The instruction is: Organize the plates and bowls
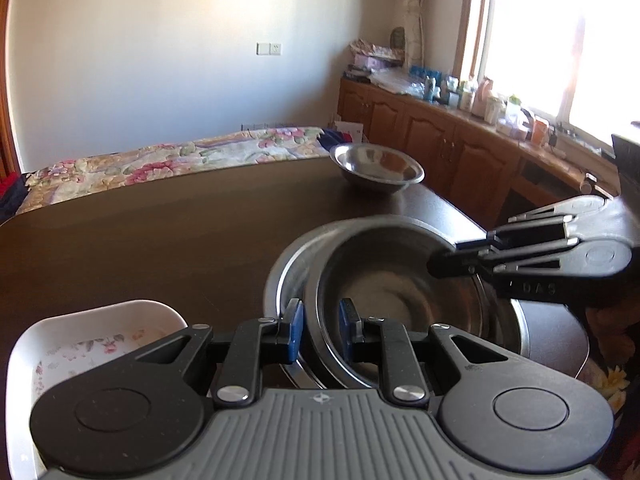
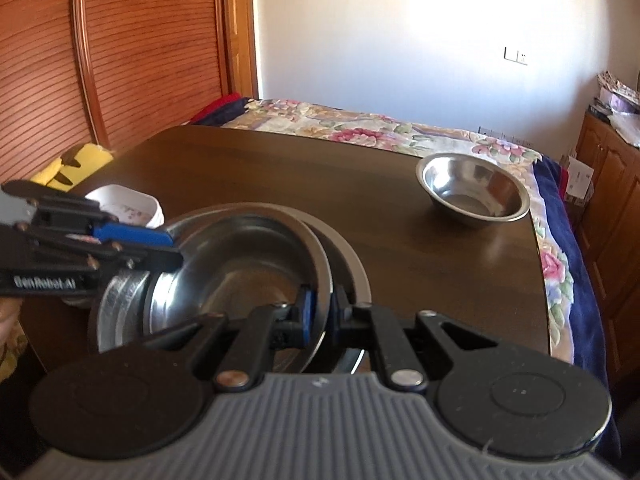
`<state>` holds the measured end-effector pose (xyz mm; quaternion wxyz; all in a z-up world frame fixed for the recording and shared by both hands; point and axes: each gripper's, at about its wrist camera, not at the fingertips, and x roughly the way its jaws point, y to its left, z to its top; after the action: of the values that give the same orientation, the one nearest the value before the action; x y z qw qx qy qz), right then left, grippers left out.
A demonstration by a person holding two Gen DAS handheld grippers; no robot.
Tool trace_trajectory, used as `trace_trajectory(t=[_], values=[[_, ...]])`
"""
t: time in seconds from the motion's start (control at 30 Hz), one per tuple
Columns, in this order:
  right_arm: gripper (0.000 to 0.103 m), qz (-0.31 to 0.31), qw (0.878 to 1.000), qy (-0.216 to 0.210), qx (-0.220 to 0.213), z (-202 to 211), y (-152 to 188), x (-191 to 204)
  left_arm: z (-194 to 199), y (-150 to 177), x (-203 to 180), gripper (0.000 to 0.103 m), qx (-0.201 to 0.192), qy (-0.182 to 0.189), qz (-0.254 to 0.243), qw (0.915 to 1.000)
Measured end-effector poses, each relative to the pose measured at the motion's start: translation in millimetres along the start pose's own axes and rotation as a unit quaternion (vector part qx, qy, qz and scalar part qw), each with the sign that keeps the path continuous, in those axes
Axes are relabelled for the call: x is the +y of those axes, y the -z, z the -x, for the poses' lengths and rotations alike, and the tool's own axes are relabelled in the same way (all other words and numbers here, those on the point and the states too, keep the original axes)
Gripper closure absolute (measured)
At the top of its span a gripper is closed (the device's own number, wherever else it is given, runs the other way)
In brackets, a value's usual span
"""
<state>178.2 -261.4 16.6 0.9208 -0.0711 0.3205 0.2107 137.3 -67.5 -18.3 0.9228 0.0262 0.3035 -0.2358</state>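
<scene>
Both your claws, left claw [image 1: 320, 330] and right claw [image 2: 322, 312], are clamped on opposite rims of the steel bowl [image 1: 384, 280], tilted inside the larger basin [image 1: 280, 276] on the worktop [image 1: 160, 240]. You're nesting it; next, lower it level and release.

Likely a home bedroom, floral bedspread [image 2: 360, 132], wooden cabinets [image 1: 432, 136], dark table [image 1: 160, 232]

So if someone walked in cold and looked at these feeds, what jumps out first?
Probably the steel bowl near the table's front edge, tilted inside a larger steel dish, with the left gripper and right gripper both pinching its rim from opposite sides. Next, a second steel bowl standing alone at the far corner, and a white floral dish beside the left gripper.
</scene>
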Motion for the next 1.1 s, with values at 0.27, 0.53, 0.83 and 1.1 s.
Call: trace_trajectory(t=[0.27, 0.53, 0.83, 1.1], values=[[0.090, 0.019, 1.000, 0.003, 0.008, -7.3, -0.2, 6.1, 10.0, -3.9, 4.5, 0.081, -0.022, -0.006, 0.013, 0.9997], [0.089, 0.028, 1.000, 0.010, -0.007, -7.0, -0.7, 9.2, 7.1, -5.8, 6.7, 0.081, -0.025, -0.011, 0.016, 0.9995], [0.082, -0.007, 0.998, 0.001, -0.061, 9.8, -12.2, -3.6, 2.3, -10.6, 4.2, 0.079, -0.025, -0.021, 0.008, 0.9994], [0.082, -0.012, 0.996, 0.025, -0.084, 13.7, -17.2, -21.7, -8.3, -22.7, 1.2, 0.076, -0.025, -0.031, -0.005, 0.9992]])
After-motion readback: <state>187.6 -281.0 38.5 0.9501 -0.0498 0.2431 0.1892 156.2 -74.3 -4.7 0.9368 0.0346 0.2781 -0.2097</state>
